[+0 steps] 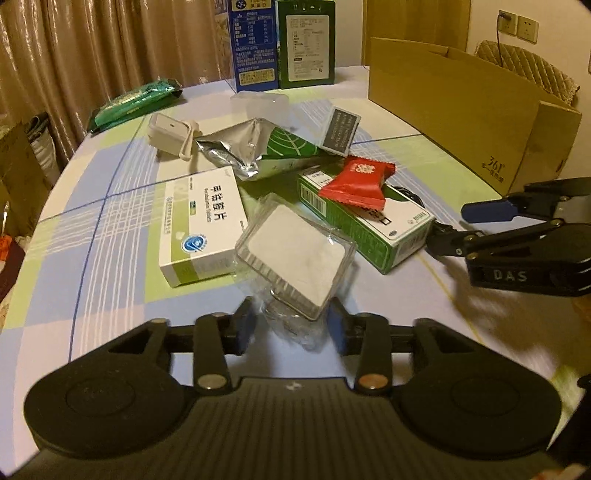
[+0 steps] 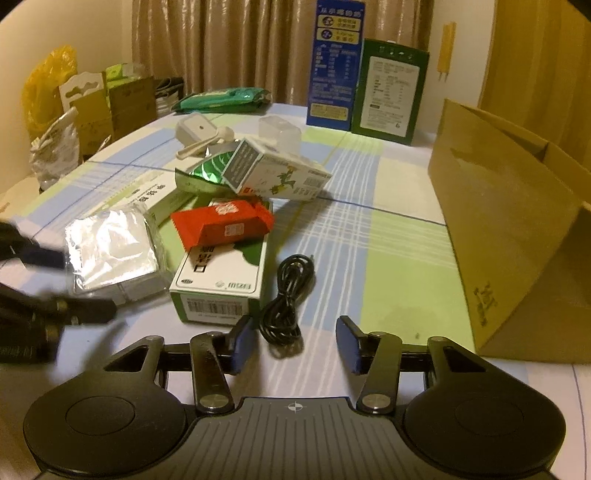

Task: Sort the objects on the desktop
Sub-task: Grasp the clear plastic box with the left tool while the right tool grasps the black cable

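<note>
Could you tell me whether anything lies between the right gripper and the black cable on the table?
Nothing visible does. The right gripper has its jaws apart with nothing between them, and the coiled black cable lies on bare tablecloth just ahead of its left finger. The green and white box sits beside the cable, not in front of it.

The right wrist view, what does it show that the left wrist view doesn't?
Only the right wrist view shows the coiled black cable, lying between the right gripper fingers, and the bags and boxes beside the table. Only the left wrist view shows wall sockets and the clear packet between the left gripper fingers. Both show the red packet, the green box and the cardboard box.
</note>
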Tool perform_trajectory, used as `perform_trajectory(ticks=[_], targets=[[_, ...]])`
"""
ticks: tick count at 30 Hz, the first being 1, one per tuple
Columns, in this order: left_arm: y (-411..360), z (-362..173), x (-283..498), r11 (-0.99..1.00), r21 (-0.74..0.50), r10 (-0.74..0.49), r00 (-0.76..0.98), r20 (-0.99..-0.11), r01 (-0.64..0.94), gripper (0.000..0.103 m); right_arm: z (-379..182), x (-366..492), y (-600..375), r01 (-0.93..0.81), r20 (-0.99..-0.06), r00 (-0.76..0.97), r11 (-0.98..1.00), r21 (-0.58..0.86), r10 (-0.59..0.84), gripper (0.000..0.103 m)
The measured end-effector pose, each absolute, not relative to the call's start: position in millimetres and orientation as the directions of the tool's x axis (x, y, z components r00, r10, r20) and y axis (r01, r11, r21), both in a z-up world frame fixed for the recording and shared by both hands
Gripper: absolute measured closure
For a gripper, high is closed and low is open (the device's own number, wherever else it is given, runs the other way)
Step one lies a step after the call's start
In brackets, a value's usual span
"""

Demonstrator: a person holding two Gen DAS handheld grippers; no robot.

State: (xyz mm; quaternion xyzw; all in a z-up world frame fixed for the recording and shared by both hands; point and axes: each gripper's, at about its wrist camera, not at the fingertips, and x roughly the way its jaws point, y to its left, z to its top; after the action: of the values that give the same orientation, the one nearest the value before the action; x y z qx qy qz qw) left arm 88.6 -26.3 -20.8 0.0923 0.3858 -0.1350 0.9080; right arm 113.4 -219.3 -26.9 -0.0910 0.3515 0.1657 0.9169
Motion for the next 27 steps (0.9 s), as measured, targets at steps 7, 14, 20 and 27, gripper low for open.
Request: perform_trajectory(ticks=[7,14,20,27], targets=[[-38.5,-20.3,83.7,0.921,0.161,-0.161,0.726,-0.669,0.354,0.016,-29.9,120.1,-215.7,-0.392,-0.667,0.697,0.919,-0.045,0.265,0.089],[-40.1,-20.0,83.8,0.910,0.218,-0.142,0.758,-0.637,0.354,0.016,-22.2,116.1,-233.5,-0.306,-0.696,0.687,0.952,-0.020,0.206,0.094],[-44.4,-29.0,95.2,0.902,0.195,-0.159,0.716,-0.680,0.385,0.038,-21.4,111.9,-241.8,-0.288,-0.706,0.680,0.958,-0.007,0.199,0.094],[-45.0,-28.7,91.2,0.914,0.106,-0.202,0.667,-0.717,0.391,0.065,-20.0,106.6,-245.4,-0.278,-0.709,0.680,0.961,-0.011,0.188,0.093]])
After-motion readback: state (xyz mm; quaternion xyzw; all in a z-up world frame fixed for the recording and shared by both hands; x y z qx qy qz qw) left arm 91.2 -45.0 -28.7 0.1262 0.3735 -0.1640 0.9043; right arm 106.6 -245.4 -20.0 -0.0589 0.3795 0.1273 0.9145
